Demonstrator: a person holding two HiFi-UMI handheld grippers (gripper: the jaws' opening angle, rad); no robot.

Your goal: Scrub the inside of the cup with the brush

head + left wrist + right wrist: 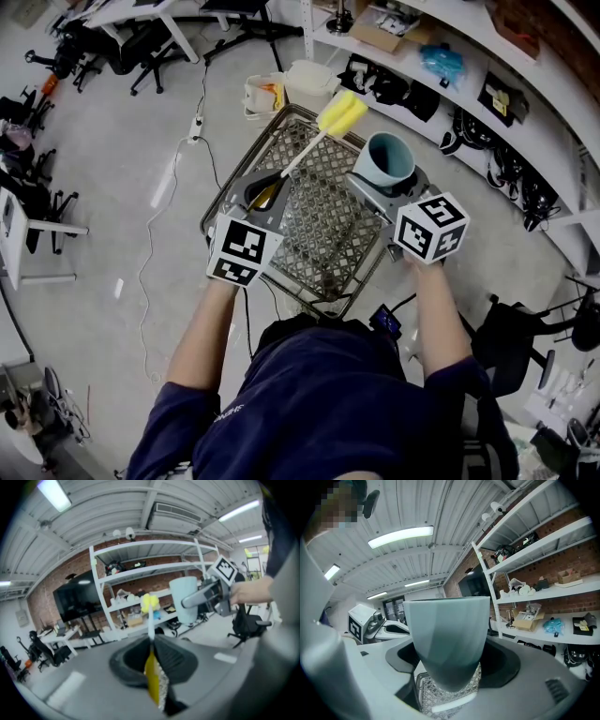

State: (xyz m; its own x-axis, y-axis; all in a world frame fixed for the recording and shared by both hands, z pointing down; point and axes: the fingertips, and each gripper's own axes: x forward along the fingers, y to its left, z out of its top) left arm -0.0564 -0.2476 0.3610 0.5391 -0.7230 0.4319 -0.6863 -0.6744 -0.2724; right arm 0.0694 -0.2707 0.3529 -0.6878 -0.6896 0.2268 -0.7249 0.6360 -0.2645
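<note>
My left gripper is shut on the yellow grip of a brush. Its white stem runs up and right to a yellow sponge head. In the left gripper view the brush stands straight out from the shut gripper, with the cup just to its right. My right gripper is shut on a pale blue-grey cup, mouth up. The sponge head is beside the cup's rim, outside it. In the right gripper view the cup fills the middle between the jaws of my right gripper.
A wire mesh basket lies under both grippers. White shelving with boxes and gear runs along the right. White tubs stand behind the basket. Office chairs and a floor cable are at the left.
</note>
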